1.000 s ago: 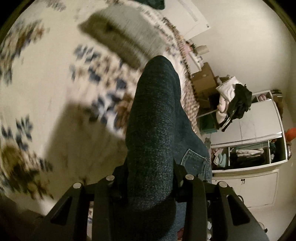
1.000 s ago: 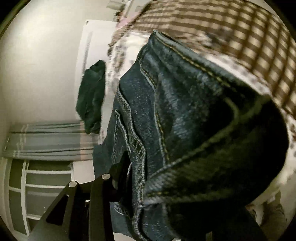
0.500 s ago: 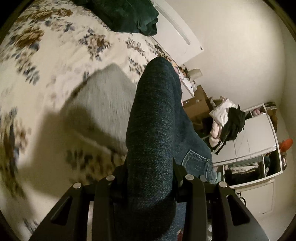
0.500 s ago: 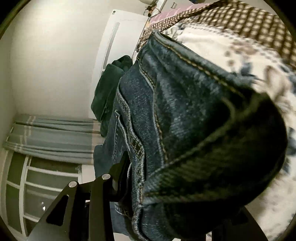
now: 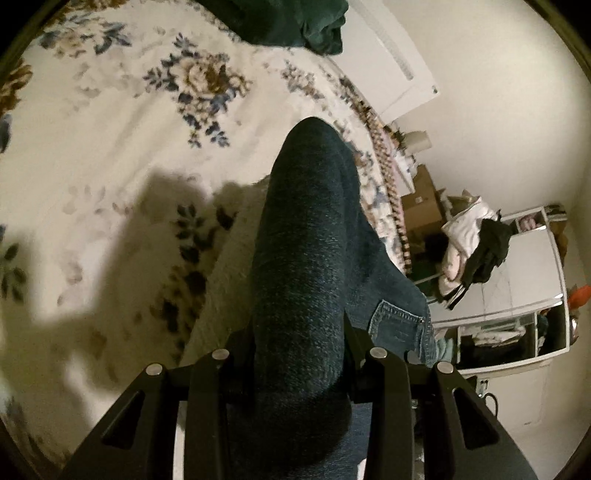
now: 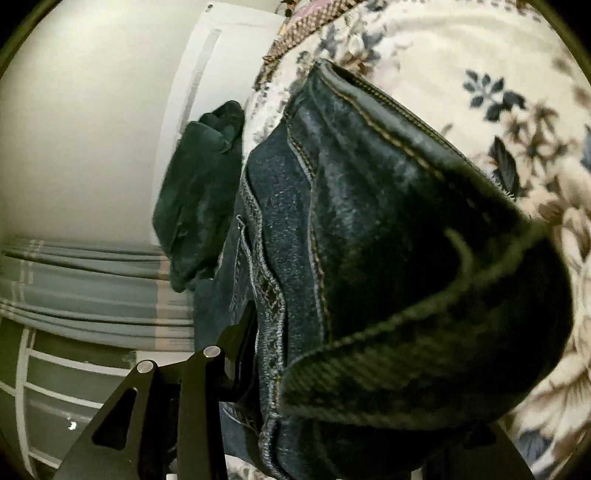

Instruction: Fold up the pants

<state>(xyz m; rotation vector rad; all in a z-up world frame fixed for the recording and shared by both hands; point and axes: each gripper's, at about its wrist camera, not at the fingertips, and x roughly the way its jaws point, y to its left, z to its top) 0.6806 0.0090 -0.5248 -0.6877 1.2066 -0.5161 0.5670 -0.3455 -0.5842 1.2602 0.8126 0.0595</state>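
Clamped between the two black fingers of the left claw [image 5: 299,354], a thick roll of dark blue jeans [image 5: 306,258] is held up above the bed [image 5: 110,147]. A back pocket of the jeans is seen just right of the roll. A shadow is cast on the flowered bedspread to the left, and a dark green cloth [image 5: 291,22] lies at the far edge of the bed. Beyond the bed's edge, cardboard boxes [image 5: 421,206], a heap of clothes [image 5: 476,243] and a white cabinet [image 5: 517,302] are seen against the wall.

The waistband end of the jeans [image 6: 369,240] is gripped by the right claw [image 6: 332,387]; only one finger is seen, the other being hidden by denim, yet the cloth is plainly pinched. The green cloth [image 6: 199,195] hangs beside the jeans, with striped curtains [image 6: 85,291] behind and the bedspread [image 6: 517,92] to the right.
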